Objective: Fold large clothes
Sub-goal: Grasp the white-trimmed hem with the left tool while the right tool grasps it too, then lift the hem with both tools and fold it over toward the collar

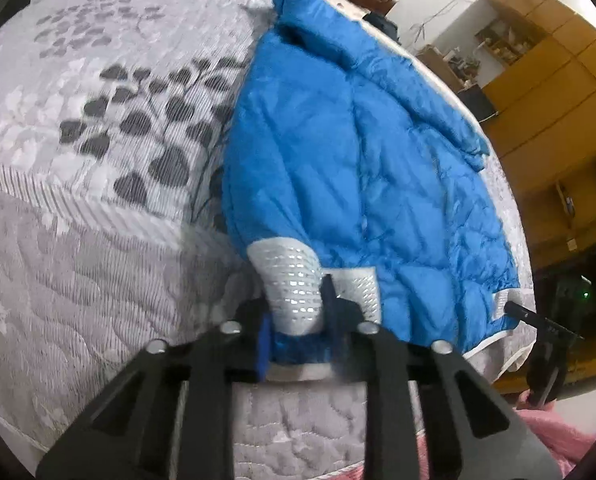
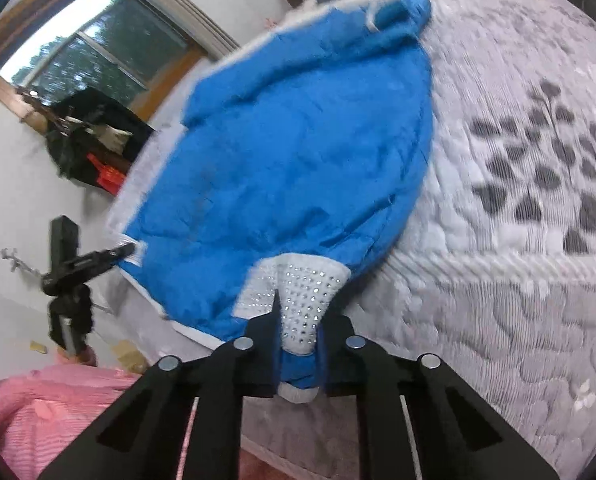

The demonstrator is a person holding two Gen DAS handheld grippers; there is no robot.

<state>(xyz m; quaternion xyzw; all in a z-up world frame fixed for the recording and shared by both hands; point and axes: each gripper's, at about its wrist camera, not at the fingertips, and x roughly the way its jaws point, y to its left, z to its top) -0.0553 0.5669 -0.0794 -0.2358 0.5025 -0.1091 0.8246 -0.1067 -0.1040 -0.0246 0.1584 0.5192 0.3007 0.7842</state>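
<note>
Bed surface: white quilted mattress (image 1: pixel 97 200) w/ grey leaf print, yellow cabinets (image 1: pixel 558 92) behind it, window (image 2: pixel 97 48) on opposite wall. Blue puffer jacket (image 1: pixel 358 160) lies spread flat on mattress, near its edge. Left gripper (image 1: pixel 298 320): jaws clamped on studded silver-white hem band (image 1: pixel 293 280) at one bottom corner. Right gripper (image 2: pixel 298 344): jaws clamped on matching hem band at other corner. Pink fabric (image 2: pixel 37 408) shows below bed edge.
</note>
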